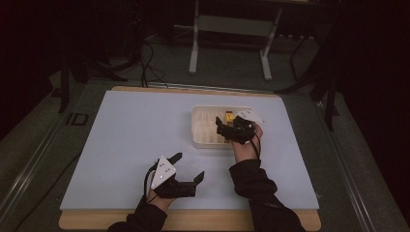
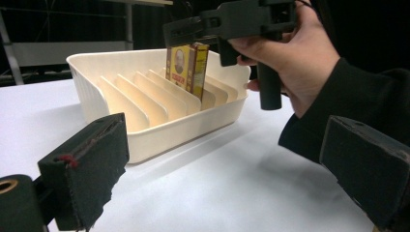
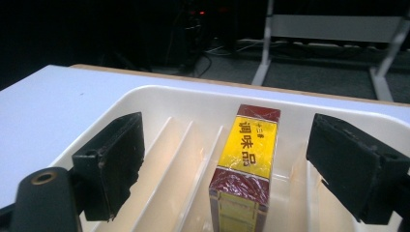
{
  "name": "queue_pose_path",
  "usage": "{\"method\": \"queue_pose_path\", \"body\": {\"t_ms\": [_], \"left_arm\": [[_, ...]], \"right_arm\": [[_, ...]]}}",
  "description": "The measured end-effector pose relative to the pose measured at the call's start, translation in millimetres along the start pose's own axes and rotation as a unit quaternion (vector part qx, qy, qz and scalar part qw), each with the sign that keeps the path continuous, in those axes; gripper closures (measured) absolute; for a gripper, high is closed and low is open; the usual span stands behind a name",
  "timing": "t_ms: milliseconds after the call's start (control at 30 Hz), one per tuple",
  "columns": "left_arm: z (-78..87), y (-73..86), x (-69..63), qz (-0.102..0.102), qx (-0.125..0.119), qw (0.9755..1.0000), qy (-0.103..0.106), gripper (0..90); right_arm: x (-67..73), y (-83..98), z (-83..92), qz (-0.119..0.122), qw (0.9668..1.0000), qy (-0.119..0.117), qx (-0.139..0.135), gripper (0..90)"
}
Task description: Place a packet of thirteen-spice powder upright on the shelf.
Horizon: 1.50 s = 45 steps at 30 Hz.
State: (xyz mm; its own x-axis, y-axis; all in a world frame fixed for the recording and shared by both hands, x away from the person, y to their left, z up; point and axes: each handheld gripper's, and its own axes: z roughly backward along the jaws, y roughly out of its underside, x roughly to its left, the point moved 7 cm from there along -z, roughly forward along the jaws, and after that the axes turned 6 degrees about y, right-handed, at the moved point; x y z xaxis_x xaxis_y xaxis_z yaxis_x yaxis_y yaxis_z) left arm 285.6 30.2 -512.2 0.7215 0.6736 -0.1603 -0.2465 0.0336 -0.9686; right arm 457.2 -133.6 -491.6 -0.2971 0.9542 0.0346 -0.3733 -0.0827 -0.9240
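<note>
Jaws spread, box [image 3: 246, 159] upright between them

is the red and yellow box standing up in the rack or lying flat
Standing up. The red and yellow cardboard box sits on end in a slot of the cream plastic divider rack, rising above its dividers.

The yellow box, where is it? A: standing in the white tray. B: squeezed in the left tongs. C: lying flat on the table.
A: the yellow box stands upright between dividers in the white tray, with the right tongs open around it.
</note>
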Motion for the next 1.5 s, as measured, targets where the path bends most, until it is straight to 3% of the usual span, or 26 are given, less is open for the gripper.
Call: {"method": "queue_pose_path", "body": {"t_ms": [400,567,1233,1500], "left_arm": [[2.6,1.5,1.3,0.003,0.002,1.0000,-0.001,4.3],[3.3,1.2,1.1,0.000,0.004,1.0000,-0.003,4.3],[4.3,0.8,-1.0,0.001,0.004,1.0000,0.003,4.3],[4.2,0.9,-0.9,0.002,0.005,1.0000,0.002,4.3]], "right_arm": [[-2.2,-13.7,29.7,0.040,0.9985,-0.036,-0.002,13.8],[-4.9,-16.2,42.3,0.040,0.9978,-0.053,-0.002,13.8],[-21.5,10.7,106.9,0.063,0.9920,-0.110,-0.001,14.0],[-27.1,27.2,124.4,0.071,0.9902,-0.120,0.005,14.7]]}}
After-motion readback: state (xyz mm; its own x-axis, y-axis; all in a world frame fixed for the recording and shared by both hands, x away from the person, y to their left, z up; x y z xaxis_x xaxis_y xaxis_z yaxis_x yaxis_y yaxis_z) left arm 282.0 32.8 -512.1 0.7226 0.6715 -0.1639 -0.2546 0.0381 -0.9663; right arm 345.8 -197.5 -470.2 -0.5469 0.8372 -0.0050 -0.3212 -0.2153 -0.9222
